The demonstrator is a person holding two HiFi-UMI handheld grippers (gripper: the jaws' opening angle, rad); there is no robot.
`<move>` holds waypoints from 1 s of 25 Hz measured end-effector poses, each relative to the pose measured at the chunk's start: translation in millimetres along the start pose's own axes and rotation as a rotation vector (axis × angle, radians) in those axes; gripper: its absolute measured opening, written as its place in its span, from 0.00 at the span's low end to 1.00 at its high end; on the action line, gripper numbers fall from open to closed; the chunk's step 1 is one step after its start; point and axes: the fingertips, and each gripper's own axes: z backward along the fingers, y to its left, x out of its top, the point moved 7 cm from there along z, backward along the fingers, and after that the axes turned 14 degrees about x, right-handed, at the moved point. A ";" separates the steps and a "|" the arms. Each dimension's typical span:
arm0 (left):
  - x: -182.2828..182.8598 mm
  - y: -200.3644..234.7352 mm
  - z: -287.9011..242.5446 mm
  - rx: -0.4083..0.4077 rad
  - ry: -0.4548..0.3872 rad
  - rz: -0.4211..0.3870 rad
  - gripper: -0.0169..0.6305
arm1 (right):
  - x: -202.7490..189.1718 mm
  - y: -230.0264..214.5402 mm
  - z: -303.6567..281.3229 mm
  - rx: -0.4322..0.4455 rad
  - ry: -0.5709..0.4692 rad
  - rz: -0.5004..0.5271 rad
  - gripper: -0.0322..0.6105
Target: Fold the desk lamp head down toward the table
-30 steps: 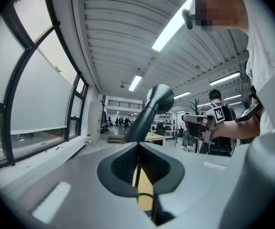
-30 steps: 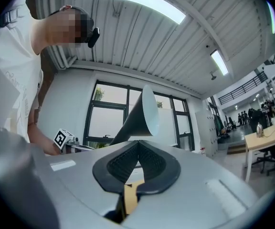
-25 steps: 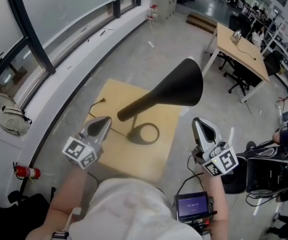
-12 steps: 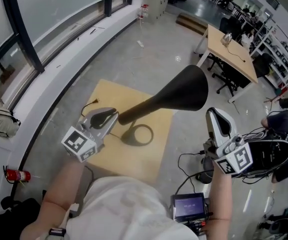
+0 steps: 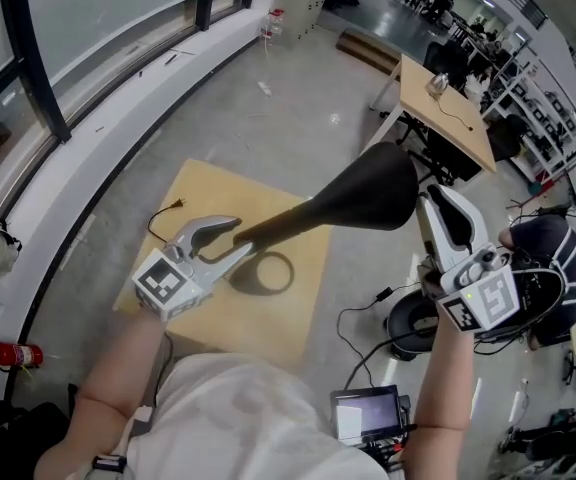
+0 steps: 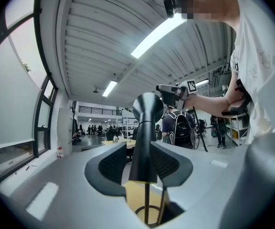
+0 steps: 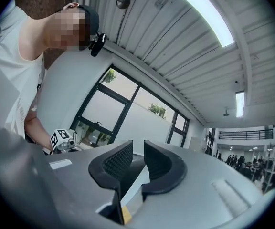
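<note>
A black desk lamp stands on a small wooden table (image 5: 203, 193). Its cone head (image 5: 373, 186) is raised and points right, its neck (image 5: 278, 228) slants down to a ring base (image 5: 271, 273). My left gripper (image 5: 238, 238) has just been opening, and its jaws now straddle the lower neck. In the left gripper view the neck (image 6: 142, 147) stands between the pads (image 6: 113, 163), which do not press it. My right gripper (image 5: 436, 200) hovers beside the head's rim; its jaws have been opening and stand narrowly parted (image 7: 137, 163) with nothing held.
A window wall runs along the left. A second desk (image 5: 438, 108) stands at the back right. On the floor right of the table lie cables and a black round stand (image 5: 408, 323). A person sits at the far right (image 5: 548, 258). A small screen (image 5: 363, 418) hangs at my waist.
The left gripper has moved in toward the lamp's neck and its jaws have spread around it. The right gripper has risen beside the lamp head and its jaws have parted slightly.
</note>
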 end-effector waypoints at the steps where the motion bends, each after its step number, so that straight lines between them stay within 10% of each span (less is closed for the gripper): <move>1: -2.9 -0.4 -0.5 -0.011 0.000 -0.007 0.27 | 1.3 -1.6 -3.5 0.007 0.019 0.000 0.20; 11: -8.8 -2.0 -8.9 -0.087 0.015 -0.030 0.37 | -9.9 -21.8 -35.3 -0.045 0.185 -0.031 0.47; 25: -26.8 -12.8 -27.0 -0.178 0.068 -0.057 0.43 | -17.2 -25.9 -54.9 -0.076 0.297 -0.032 0.49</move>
